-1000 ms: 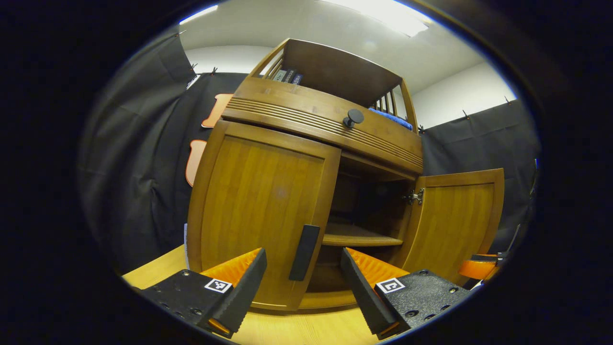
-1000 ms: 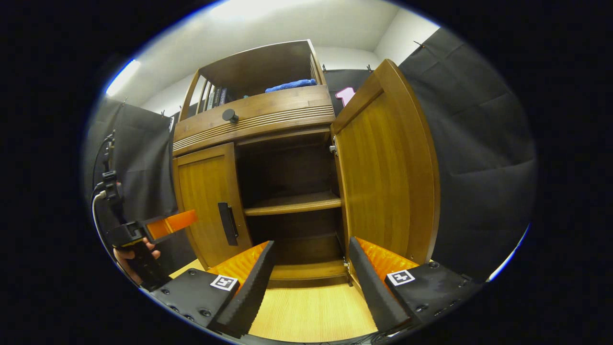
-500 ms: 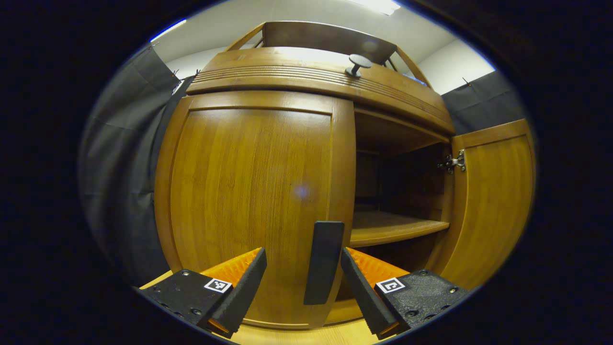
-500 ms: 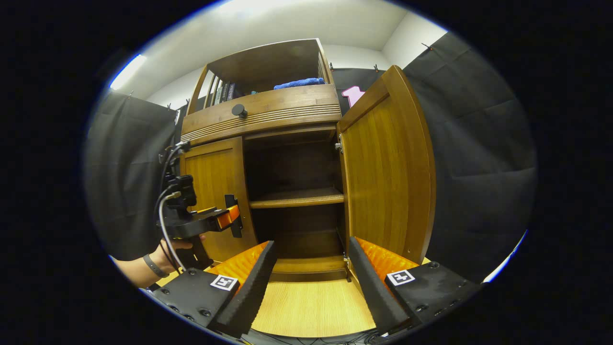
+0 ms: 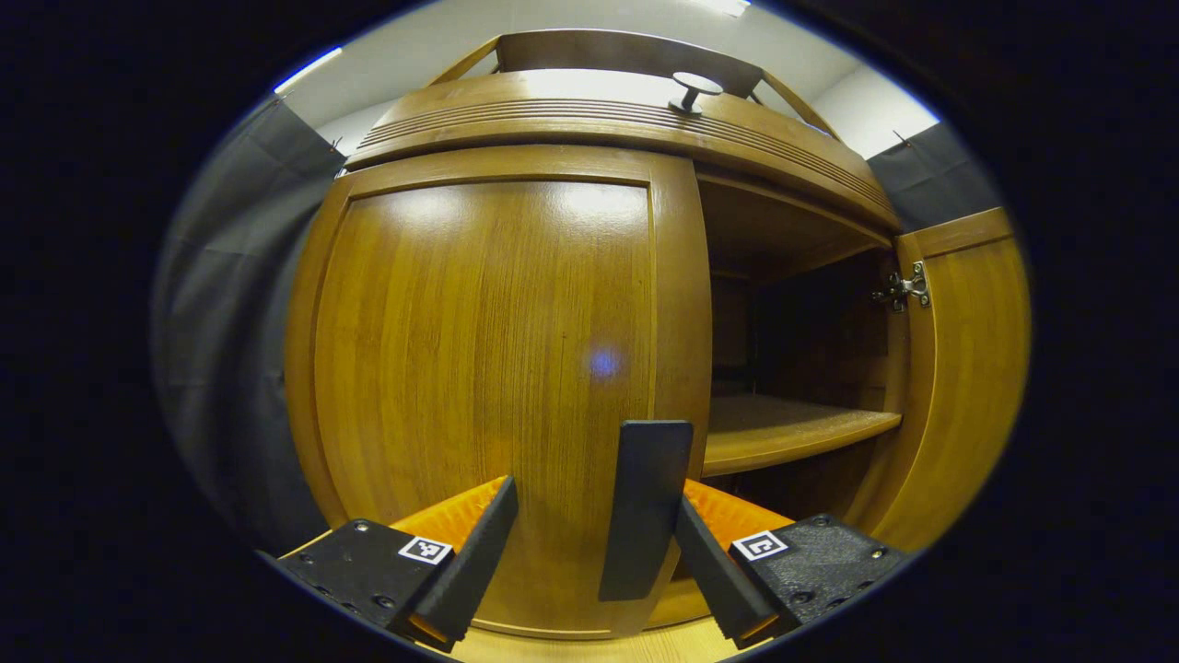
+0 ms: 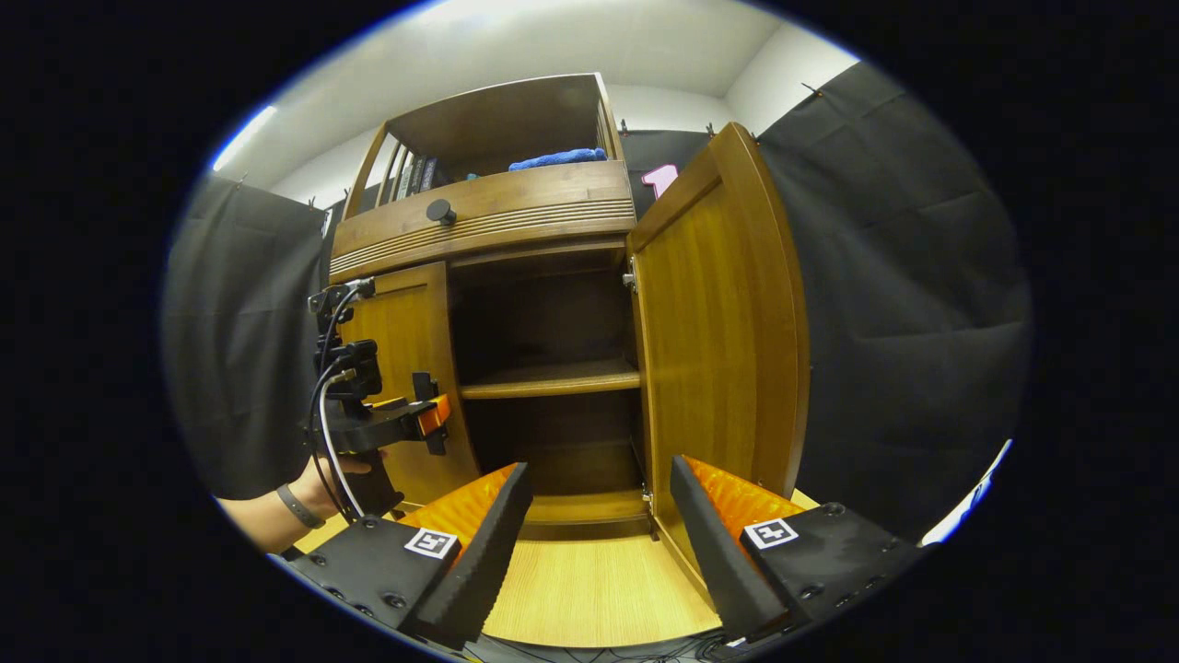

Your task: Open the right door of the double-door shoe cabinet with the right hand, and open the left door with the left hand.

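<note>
The wooden shoe cabinet's left door point(image 5: 479, 368) is closed and very near in the left gripper view. Its dark upright handle point(image 5: 645, 506) stands between the fingers of my left gripper point(image 5: 589, 562), closer to the right finger. That gripper is open and neither finger presses on the handle. The right door point(image 5: 967, 368) is swung wide open. In the right gripper view my right gripper point(image 6: 594, 543) is open and holds nothing, back from the cabinet, beside the open right door point(image 6: 728, 341). The left gripper point(image 6: 424, 419) shows there too, at the left door point(image 6: 401, 359), held by a hand point(image 6: 309, 488).
Inside the cabinet a wooden shelf point(image 6: 553, 378) crosses the dark opening. A drawer with a round knob point(image 6: 440, 212) sits above the doors. Books point(image 6: 414, 175) and a blue cloth point(image 6: 557, 158) lie on top. Light wooden floor point(image 6: 599, 589) lies in front; black cloth hangs around.
My left gripper has moved in toward the left door, and the handle now sits between its fingers. The right gripper has stayed back, still open, and the right door stays open.
</note>
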A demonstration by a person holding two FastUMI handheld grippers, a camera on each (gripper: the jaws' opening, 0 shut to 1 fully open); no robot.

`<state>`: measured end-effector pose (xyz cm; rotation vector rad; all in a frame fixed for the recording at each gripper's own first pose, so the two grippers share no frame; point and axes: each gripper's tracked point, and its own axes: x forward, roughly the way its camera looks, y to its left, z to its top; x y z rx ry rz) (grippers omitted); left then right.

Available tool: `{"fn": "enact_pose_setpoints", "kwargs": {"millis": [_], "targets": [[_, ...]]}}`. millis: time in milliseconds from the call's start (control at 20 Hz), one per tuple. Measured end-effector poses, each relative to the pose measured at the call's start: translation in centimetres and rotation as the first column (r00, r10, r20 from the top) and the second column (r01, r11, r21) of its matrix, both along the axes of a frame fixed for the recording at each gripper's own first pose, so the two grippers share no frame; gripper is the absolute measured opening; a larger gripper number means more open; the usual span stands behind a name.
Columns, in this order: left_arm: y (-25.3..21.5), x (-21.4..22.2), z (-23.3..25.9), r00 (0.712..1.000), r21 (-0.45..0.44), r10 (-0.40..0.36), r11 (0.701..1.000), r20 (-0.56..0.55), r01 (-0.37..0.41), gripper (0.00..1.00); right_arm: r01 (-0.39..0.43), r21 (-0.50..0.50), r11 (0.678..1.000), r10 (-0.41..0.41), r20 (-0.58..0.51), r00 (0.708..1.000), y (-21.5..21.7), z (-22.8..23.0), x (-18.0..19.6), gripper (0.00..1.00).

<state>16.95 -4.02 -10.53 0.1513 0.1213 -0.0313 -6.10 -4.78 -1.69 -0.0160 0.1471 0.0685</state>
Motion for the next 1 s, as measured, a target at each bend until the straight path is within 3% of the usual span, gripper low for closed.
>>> {"fn": "enact_pose_setpoints", "kwargs": {"millis": [250,350,450,550,750,800,900,950,1000], "targets": [[-0.6,0.1,0.1,0.999,0.007,-0.039,0.999,-0.001,0.039,0.86,-0.001,0.008,1.0,0.001,-0.01,1.0,-0.1,-0.2,0.2,0.98],[-2.5,0.2,-0.3,0.995,-0.032,-0.099,0.995,-0.012,0.099,0.59,-0.007,0.006,1.0,0.007,-0.01,1.0,0.0,-0.1,0.1,0.98],[-2.4,0.2,-0.7,0.993,-0.044,-0.11,0.993,-0.031,0.109,0.31,-0.011,0.003,1.0,0.011,-0.009,1.0,0.1,-0.2,0.0,0.98],[-2.7,-0.1,-0.6,0.992,-0.081,-0.121,0.99,-0.044,0.117,0.29,-0.01,0.007,1.0,0.011,-0.016,1.0,0.1,-0.6,-0.3,0.98],[-2.5,-1.2,-0.4,0.989,-0.042,-0.133,0.991,-0.065,0.131,0.29,-0.013,0.01,1.0,0.013,-0.025,1.0,0.1,-0.8,-0.4,0.98],[-2.6,-1.2,-0.2,0.988,-0.049,-0.137,0.99,-0.072,0.133,0.29,-0.015,0.01,1.0,0.016,-0.021,1.0,0.2,-0.7,-0.4,0.89],[-2.7,-1.6,0.2,0.987,-0.075,-0.14,0.988,-0.079,0.135,0.28,-0.02,0.005,1.0,0.02,-0.021,1.0,0.3,-1.2,-0.7,0.89],[-2.6,-1.9,0.4,0.987,-0.074,-0.14,0.988,-0.081,0.134,0.28,-0.023,0.005,1.0,0.023,-0.021,1.0,0.2,-1.1,-0.7,0.98],[-2.4,-2.3,0.6,0.987,-0.066,-0.136,0.989,-0.088,0.13,0.27,-0.024,0.005,1.0,0.025,-0.022,0.999,0.3,-1.2,-0.7,0.98]]}}
